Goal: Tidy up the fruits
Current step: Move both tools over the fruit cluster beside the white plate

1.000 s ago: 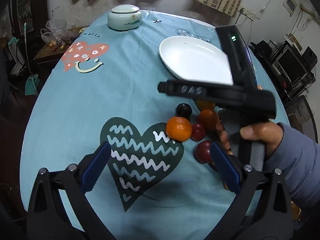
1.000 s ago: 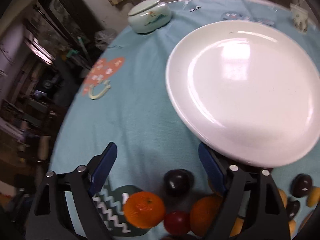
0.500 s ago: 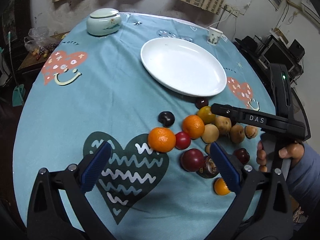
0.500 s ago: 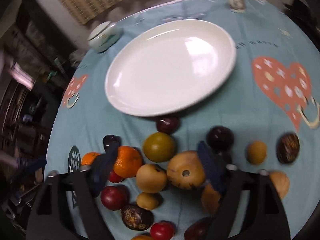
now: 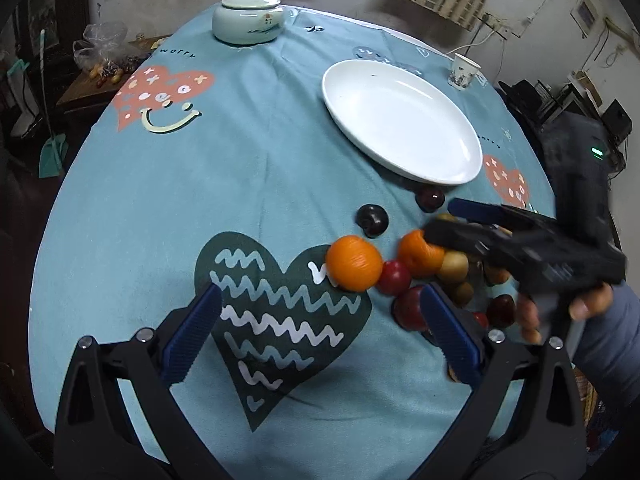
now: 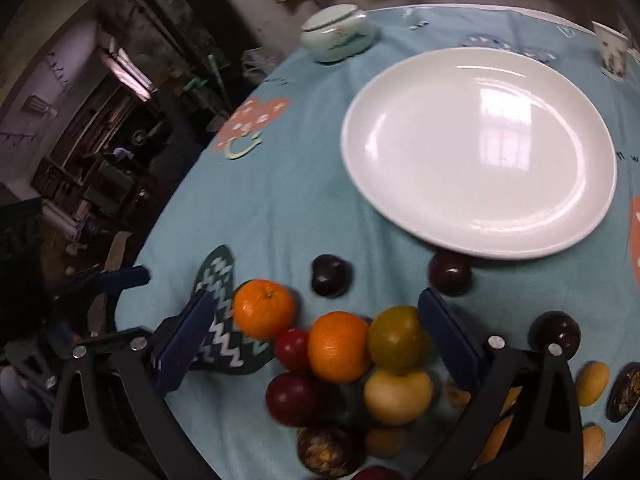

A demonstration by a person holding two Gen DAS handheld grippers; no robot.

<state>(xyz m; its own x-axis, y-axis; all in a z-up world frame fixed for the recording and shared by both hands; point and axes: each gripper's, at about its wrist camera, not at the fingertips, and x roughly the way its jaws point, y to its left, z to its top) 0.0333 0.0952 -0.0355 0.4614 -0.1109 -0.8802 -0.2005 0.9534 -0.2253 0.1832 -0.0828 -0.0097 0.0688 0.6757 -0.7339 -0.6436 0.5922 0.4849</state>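
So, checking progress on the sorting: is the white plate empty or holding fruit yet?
Empty. The white plate shows only bare glazed surface in both views; all the fruit, like the orange, lies on the tablecloth.

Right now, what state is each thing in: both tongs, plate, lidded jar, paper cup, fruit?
left tongs: open, holding nothing
right tongs: open, over the fruit pile
plate: nothing on it
lidded jar: lid on
paper cup: upright
fruit pile: on the cloth, none on the plate
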